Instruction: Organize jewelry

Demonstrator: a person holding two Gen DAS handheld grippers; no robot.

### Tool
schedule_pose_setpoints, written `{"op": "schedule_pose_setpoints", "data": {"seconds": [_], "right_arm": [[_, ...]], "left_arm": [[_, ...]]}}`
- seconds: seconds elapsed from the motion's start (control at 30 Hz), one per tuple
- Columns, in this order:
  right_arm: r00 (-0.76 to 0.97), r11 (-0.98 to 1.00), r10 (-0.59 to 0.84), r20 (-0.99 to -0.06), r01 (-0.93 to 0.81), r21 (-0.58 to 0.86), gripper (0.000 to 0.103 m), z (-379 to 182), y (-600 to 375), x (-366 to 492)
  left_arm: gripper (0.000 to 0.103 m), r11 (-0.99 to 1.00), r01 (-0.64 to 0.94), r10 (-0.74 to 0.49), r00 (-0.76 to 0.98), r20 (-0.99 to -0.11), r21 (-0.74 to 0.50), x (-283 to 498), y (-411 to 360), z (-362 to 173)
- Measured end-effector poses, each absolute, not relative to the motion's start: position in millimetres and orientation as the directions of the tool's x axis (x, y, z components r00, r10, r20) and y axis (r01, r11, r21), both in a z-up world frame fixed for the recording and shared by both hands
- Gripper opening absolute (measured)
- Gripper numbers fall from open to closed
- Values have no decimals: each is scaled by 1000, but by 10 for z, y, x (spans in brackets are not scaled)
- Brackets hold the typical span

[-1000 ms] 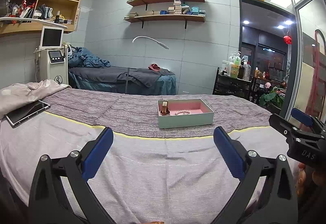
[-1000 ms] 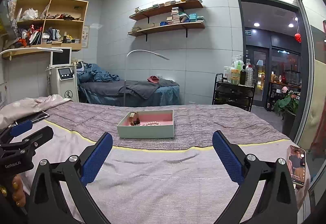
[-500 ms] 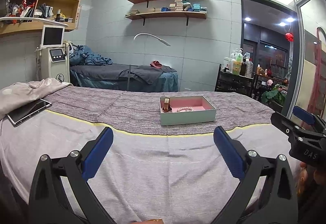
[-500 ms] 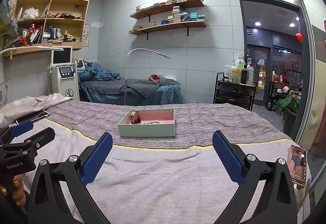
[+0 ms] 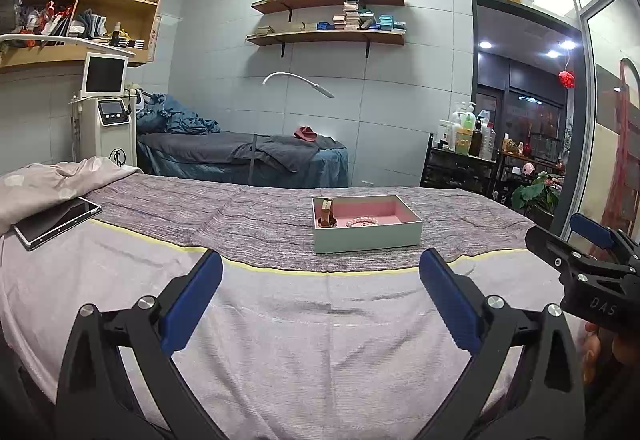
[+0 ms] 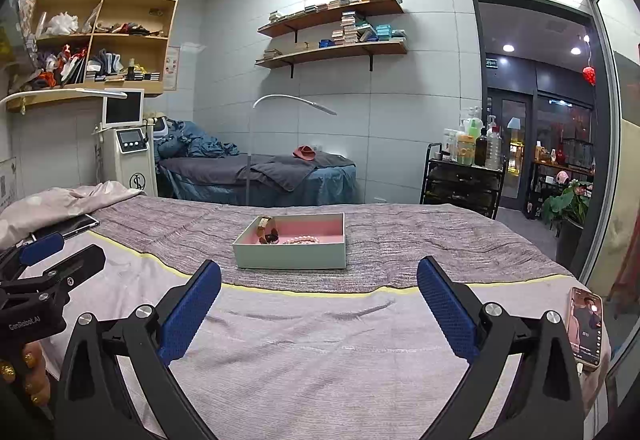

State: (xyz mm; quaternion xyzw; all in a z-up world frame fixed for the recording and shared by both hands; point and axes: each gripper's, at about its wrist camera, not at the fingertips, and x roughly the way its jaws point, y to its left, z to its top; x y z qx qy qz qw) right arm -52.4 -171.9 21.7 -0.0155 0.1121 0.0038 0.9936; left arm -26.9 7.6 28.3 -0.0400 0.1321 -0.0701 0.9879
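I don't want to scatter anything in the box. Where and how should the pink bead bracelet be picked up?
Grip the pink bead bracelet across its bead strand, coming straight down from above with the right hand-held gripper. It lies flat on the pink lining, and the box walls block any sideways approach. Keep clear of the brown-strapped watch beside it.

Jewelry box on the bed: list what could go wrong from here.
1. The jewelry box sits on soft, wrinkled bedding; a nudge from either open hand-held gripper could tip or slide it.
2. The watch and the bead bracelet lie close together, so a pinch might catch both.
3. The phone at the bed's edge could be knocked off.
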Motion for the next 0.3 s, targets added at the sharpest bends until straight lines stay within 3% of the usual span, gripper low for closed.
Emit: {"op": "schedule_pose_setpoints", "data": {"seconds": [0.3], "right_arm": [[973,999,5,-230,-12,-30,96,208,-1701,-522]], "left_arm": [[97,988,114,-138,951,-277,-100,-214,96,279]]}}
